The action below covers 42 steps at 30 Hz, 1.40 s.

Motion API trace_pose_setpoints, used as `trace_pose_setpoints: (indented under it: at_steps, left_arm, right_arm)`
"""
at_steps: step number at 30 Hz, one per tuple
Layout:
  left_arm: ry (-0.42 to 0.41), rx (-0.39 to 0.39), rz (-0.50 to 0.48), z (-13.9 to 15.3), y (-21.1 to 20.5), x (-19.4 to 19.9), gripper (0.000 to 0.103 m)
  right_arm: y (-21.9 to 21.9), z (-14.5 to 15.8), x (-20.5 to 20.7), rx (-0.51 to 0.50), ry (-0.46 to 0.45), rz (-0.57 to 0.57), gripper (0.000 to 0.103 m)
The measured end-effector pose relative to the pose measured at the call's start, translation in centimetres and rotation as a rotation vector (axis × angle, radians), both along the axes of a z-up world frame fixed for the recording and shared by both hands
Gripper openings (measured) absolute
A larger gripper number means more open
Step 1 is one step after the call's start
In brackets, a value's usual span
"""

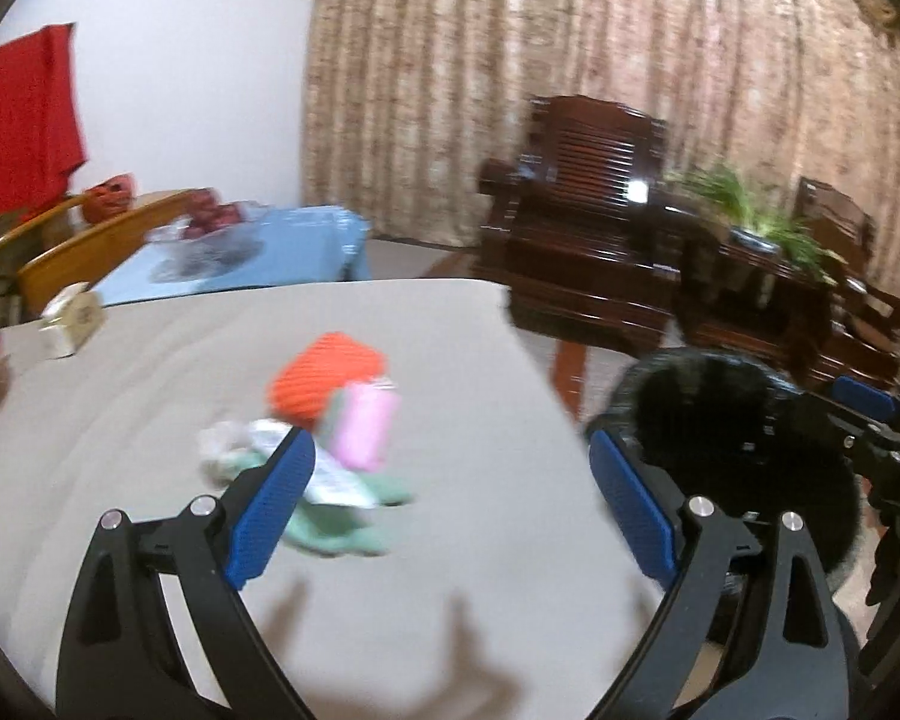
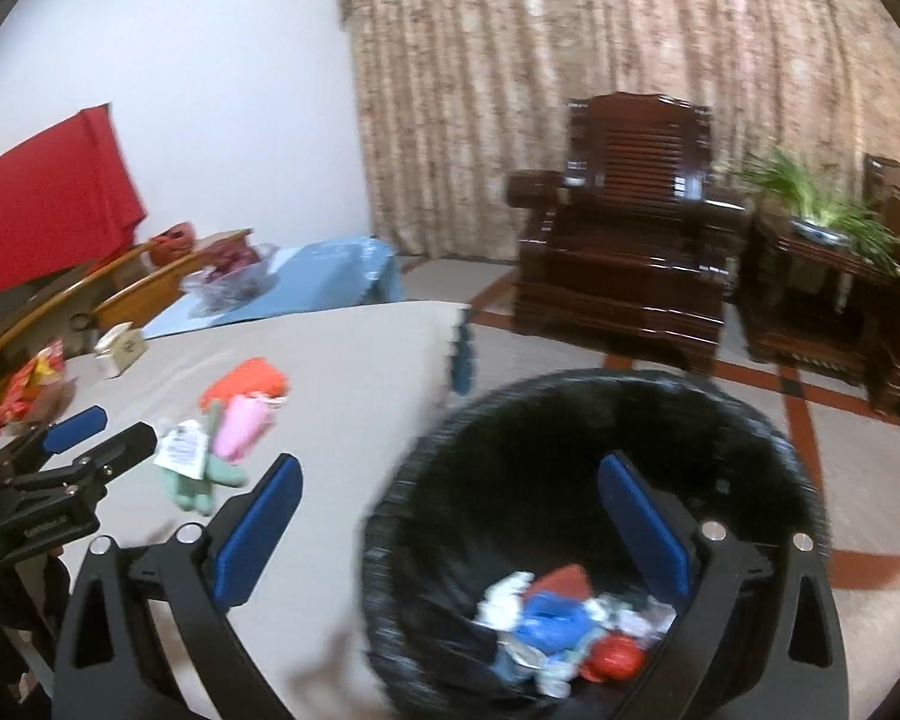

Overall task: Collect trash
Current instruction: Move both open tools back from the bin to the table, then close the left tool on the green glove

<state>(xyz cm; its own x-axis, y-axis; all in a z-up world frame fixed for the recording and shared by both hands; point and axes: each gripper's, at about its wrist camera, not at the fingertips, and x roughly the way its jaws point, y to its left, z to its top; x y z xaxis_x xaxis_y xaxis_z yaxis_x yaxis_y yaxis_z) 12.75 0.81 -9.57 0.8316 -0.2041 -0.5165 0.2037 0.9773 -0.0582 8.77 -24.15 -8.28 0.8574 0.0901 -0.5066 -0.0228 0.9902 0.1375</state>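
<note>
At nine o'clock in the left wrist view a red cloth [image 1: 21, 120] is hung against the white wall [image 1: 198, 60], and below it curved wooden chair backs [image 1: 90, 240] are seen beside a blue-covered table [image 1: 282, 246] on which a glass bowl of dark fruit [image 1: 210, 222] is carried. A small cream box [image 1: 72, 321] is stood on the grey surface [image 1: 450, 420] toward ten o'clock. Near the centre of the surface the remaining trash is gathered: an orange mesh piece [image 1: 324, 375], a pink packet [image 1: 366, 429], a white printed tag [image 1: 330, 474] and a pale green scrap [image 1: 342, 525], all touching or overlapping. The left tool [image 1: 450, 486] is held released above the surface, its blue pads spread wide, with the pile just behind its left finger. A patterned curtain [image 1: 570, 78] is hung across twelve to two o'clock, and a dark wooden armchair [image 1: 582, 228] and a potted green plant [image 1: 744, 198] on a dark side table are placed before it.

In the right wrist view red snack packets [image 2: 30, 384] are seen at nine o'clock on the surface. The right tool [image 2: 450, 510] is also held released, nothing between its pads, over the black-lined trash bin [image 2: 570, 420] at five o'clock beside the surface edge. Collected trash [image 2: 564, 624], white, blue and red, is lying at the bin's bottom. A tiled floor with red-brown lines [image 2: 840, 438] is visible at three o'clock.
</note>
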Motion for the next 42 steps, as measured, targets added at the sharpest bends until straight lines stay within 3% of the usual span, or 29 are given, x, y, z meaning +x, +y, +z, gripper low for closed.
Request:
trace_pose_setpoints:
  at_steps: [8,15,23,36,42]
  left_arm:
    - [0.011,0.012,0.156,-0.4,7.2,0.7,0.086]
    - [0.042,0.012,0.215,-1.9,10.9,2.5,0.085]
    - [0.125,-0.005,0.218,-5.3,12.1,5.4,0.077]
    - [0.254,-0.033,0.171,-9.5,10.9,9.4,0.07]
    - [0.28,-0.041,0.17,-9.9,9.8,10.8,0.053]
  right_arm:
    - [6.7,-0.4,3.2,-0.025,-0.006,0.126,0.097]
    - [11.6,-1.5,7.0,-0.034,0.011,0.183,0.097]
    - [15.8,-4.0,9.4,-0.072,0.063,0.241,0.094]
    - [15.4,-6.1,11.4,-0.067,0.111,0.244,0.086]
    - [15.2,-6.2,11.6,-0.072,0.111,0.247,0.086]
